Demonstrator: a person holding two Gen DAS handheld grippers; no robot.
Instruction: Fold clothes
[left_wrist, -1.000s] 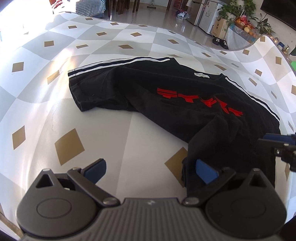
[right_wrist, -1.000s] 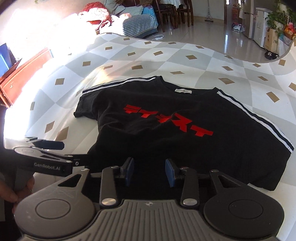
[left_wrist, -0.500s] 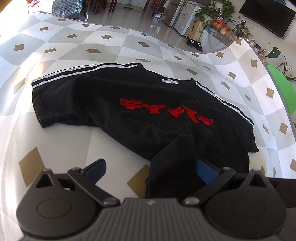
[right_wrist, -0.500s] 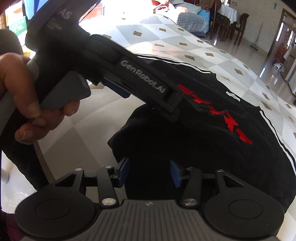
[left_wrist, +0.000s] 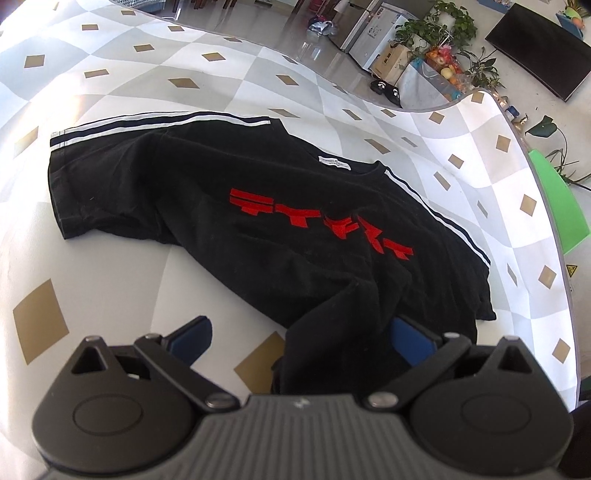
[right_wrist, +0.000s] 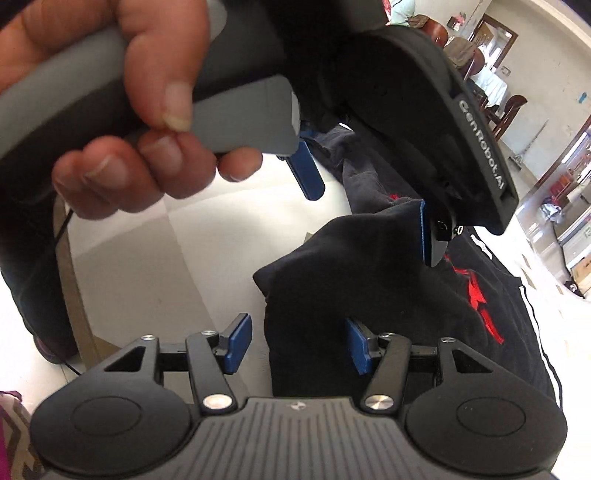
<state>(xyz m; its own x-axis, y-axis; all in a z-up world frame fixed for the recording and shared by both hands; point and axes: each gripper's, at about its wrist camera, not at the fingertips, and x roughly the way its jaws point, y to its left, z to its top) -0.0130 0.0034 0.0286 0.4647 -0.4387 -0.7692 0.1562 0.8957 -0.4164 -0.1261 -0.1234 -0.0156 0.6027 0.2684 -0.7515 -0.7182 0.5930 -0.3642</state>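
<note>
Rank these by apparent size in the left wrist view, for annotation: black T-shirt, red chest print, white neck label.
1. black T-shirt, by far the largest.
2. red chest print, a band across the chest.
3. white neck label, a small strip at the collar.

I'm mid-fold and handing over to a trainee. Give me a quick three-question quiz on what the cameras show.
1. True or false: the black T-shirt lies with its red print facing up.
2. The left tongs are: A) shut on a sleeve; B) open, with bunched shirt cloth between the pads; C) open over bare tablecloth only.
3. Fill in: the shoulder stripes are ____.

Key: 1 true; 2 B; 3 white.
</note>
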